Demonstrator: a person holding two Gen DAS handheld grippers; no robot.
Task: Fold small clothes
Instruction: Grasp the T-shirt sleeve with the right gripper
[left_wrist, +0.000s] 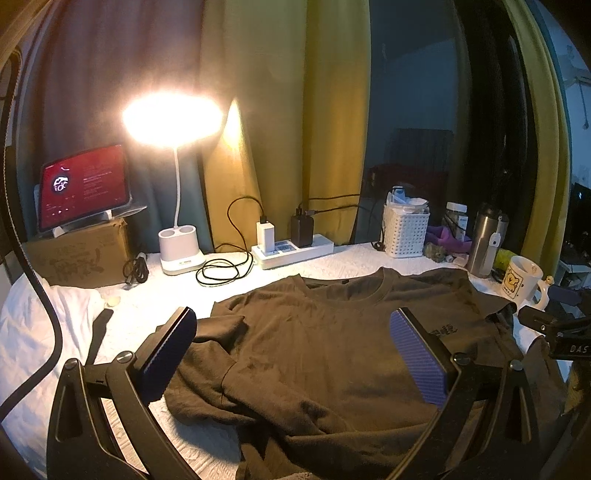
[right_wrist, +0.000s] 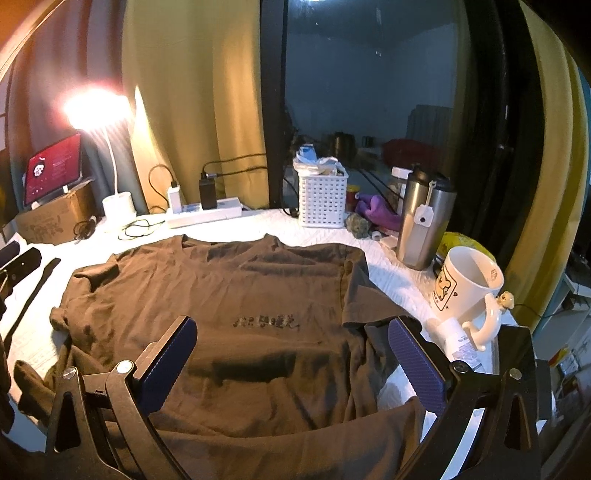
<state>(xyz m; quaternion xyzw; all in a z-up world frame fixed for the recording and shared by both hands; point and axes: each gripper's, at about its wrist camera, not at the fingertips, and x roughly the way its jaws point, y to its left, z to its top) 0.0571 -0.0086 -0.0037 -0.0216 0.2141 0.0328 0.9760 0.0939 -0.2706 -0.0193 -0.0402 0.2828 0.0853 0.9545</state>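
Note:
A dark brown T-shirt (left_wrist: 314, 347) lies face up on the white table cover, collar toward the back; it also shows in the right wrist view (right_wrist: 229, 295) with small dark lettering on the chest. Its sleeves are rumpled at both sides. My left gripper (left_wrist: 291, 332) is open above the shirt's left half, holding nothing. My right gripper (right_wrist: 291, 332) is open above the shirt's right lower part, holding nothing. The right gripper's tip shows at the right edge of the left wrist view (left_wrist: 546, 325).
At the back stand a lit desk lamp (left_wrist: 177, 236), a tablet (left_wrist: 83, 188) on a cardboard box, a power strip (left_wrist: 295, 251) with cables, a white basket (right_wrist: 321, 199), a steel tumbler (right_wrist: 424, 221) and a white mug (right_wrist: 465, 291) close to the shirt's right sleeve.

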